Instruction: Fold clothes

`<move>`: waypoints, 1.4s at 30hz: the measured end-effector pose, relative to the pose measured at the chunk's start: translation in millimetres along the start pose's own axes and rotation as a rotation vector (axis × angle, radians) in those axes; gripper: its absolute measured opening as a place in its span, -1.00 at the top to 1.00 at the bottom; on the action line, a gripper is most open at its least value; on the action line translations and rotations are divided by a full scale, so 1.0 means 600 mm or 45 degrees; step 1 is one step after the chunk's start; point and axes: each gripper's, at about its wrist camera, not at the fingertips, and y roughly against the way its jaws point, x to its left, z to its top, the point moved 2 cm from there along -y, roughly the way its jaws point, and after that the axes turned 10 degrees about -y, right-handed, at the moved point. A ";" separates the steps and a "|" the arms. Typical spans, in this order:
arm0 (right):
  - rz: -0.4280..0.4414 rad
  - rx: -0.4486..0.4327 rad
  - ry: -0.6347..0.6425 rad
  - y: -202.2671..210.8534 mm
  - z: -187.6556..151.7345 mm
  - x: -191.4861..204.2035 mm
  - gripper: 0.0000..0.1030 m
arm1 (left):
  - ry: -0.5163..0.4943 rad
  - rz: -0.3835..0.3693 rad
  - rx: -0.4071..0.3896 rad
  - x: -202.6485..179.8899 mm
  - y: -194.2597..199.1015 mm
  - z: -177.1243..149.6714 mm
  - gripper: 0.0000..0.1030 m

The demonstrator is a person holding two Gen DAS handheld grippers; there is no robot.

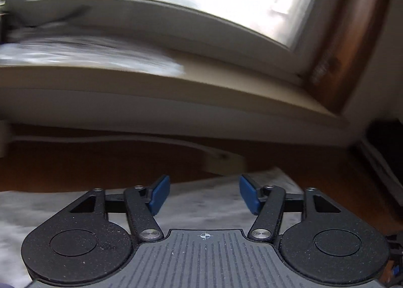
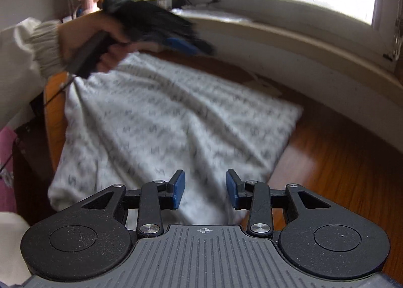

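Observation:
A white garment with a small grey print point(image 2: 161, 121) lies spread flat on the wooden table point(image 2: 340, 162). My right gripper point(image 2: 205, 188) hovers open above its near edge, nothing between the blue pads. In the right wrist view a hand holds my left gripper point(image 2: 183, 45), blurred, raised above the cloth's far left corner. From the left wrist view, my left gripper point(image 1: 204, 193) is open and empty, with the garment point(image 1: 206, 202) below it and the window beyond.
A pale window sill point(image 2: 289, 36) and window run along the far side of the table. A white cable and plug point(image 1: 221, 159) lie on the wood near the wall. A cream sleeve point(image 2: 42, 46) reaches in from the left. Bare wood shows right of the cloth.

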 end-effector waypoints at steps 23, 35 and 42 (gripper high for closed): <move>0.037 -0.105 -0.026 0.006 -0.040 -0.008 0.26 | -0.306 -0.050 0.025 -0.096 -0.139 0.070 0.99; -0.041 -0.147 -0.279 0.059 -0.076 -0.051 0.26 | -0.322 -0.142 0.043 -0.125 -0.175 0.062 -0.03; 0.010 -0.120 -0.409 0.050 -0.082 -0.052 0.27 | -0.433 -0.139 0.124 -0.156 -0.201 0.048 0.73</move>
